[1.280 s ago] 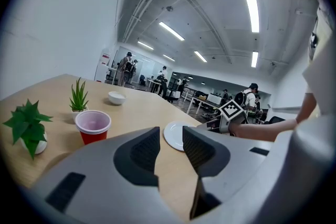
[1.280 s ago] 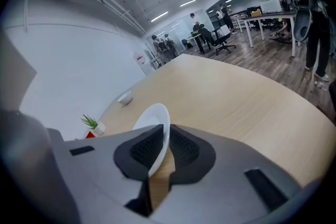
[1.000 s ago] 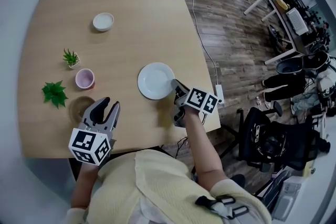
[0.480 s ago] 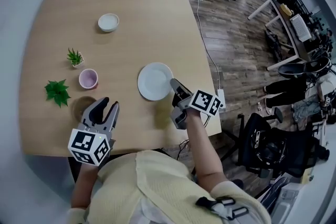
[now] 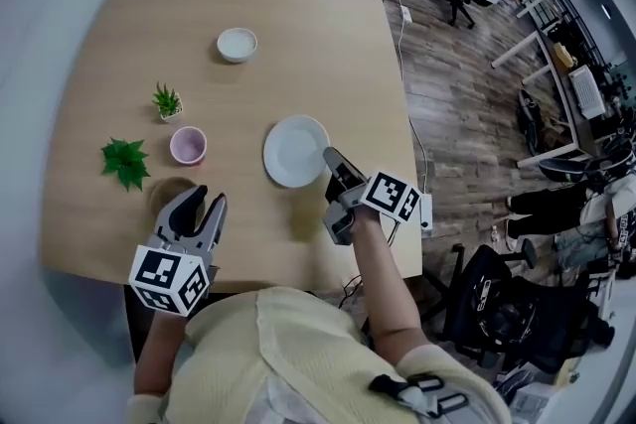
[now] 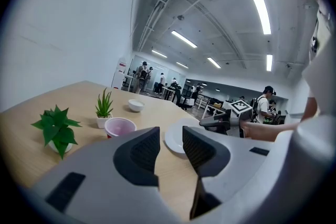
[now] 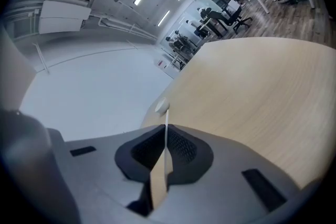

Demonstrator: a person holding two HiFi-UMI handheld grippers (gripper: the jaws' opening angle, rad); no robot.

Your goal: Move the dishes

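entry: dishes on a pale wooden surface [image 5: 328,35], seen from the head view looking down.

item 1, white plate [image 5: 294,149]: sits on the near right part of the surface. its near right rim is between the jaws of the right tool [image 5: 331,157]. the right gripper view shows those jaws clenched on the thin white rim, seen edge-on. whether the plate has cleared the wood cannot be told.

item 2, white bowl [image 5: 237,44]: stands on the far side of the surface, well apart from both tools, and is untouched.

item 3, pink cup [image 5: 188,145]: stands upright to the left of the plate, near it but not touching, just beyond the left tool [image 5: 204,202].

item 4, left tool: hovers over the near left edge of the surface. its jaws are released and apart with nothing between them. the left gripper view looks through the gap toward the cup and the plate.

other contents: a small potted plant [image 5: 166,100] and a leafy green plant [image 5: 125,161], both at the left of the surface, near the cup.

progress, as a judgement: early. one dish is gripped and none looks set in a new place. no destination shows in the pictures. what is left is to carry the plate and put it down, and probably to do the same with the bowl and the cup, for which the free left tool is well placed.
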